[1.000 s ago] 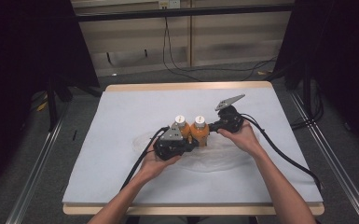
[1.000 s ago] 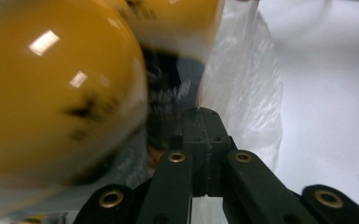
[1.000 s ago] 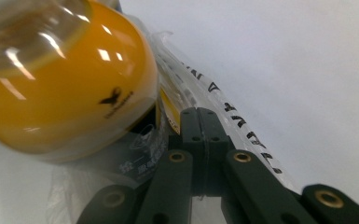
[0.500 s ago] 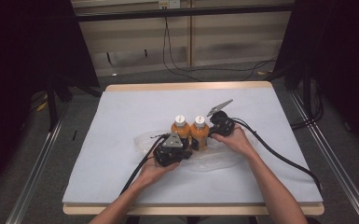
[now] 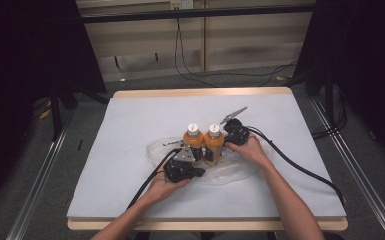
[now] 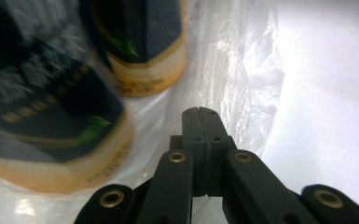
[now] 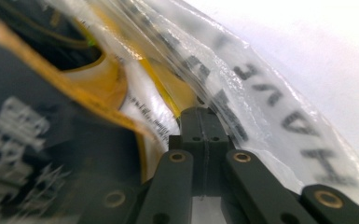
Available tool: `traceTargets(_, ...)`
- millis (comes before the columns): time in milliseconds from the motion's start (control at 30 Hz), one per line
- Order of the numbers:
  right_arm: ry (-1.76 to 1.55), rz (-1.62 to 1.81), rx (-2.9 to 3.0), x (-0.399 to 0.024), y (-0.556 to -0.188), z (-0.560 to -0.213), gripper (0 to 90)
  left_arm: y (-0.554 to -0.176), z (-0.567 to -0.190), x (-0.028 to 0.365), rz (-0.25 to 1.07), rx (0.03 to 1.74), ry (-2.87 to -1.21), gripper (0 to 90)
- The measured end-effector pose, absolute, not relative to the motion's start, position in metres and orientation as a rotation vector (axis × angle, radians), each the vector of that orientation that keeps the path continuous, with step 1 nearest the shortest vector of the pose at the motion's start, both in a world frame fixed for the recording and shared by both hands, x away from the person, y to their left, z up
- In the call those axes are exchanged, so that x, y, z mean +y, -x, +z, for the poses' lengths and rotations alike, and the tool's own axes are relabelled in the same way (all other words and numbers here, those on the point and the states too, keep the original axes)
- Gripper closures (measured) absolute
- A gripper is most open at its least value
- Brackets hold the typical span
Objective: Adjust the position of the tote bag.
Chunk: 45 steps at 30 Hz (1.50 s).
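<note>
Two orange bottles [image 5: 203,143] are standing upright mid-table on a clear plastic bag [image 5: 230,172]. Both the left gripper [image 5: 192,161] and right gripper [image 5: 226,137], jaws pressed together pinching bag film, are sitting nearer the person than before.

Bottles: two orange bottles [image 5: 204,142] with white caps and dark labels, upright, side by side and touching, between the left gripper [image 5: 186,161] and the right gripper [image 5: 228,136].
Bag: clear plastic bag [image 5: 230,172] with black lettering, crumpled flat under the bottles, pinched in both grippers' closed jaws.
</note>
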State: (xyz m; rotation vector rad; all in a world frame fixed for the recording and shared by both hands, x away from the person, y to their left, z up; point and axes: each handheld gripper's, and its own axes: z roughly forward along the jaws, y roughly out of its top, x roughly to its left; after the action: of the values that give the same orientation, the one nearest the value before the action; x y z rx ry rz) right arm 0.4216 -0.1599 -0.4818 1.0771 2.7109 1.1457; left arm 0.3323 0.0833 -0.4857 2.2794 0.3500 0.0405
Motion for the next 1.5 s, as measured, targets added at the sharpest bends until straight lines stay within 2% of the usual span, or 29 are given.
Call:
traceTargets(133, -1.109, 1.159, 2.676, -0.159, -0.426, -0.483, 90.0, -0.326, -0.486, 0.082, 0.011, 0.303, -2.275, 90.0)
traceTargets(400, -1.129, 1.121, 2.639, -0.154, -0.43, -0.482, 90.0, -0.316, -0.485, 0.083, 0.035, 0.27, -2.291, 90.0)
traceTargets(767, -1.134, 1.111, 2.602, -0.144, -0.443, -0.483, 90.0, -0.312, -0.485, 0.088, -0.043, 0.239, -2.282, 90.0)
traceTargets(1500, -1.153, 1.087, 2.567, -0.134, -0.46, -0.483, 90.0, -0.302, -0.482, 0.092, -0.042, 0.176, -2.311, 90.0)
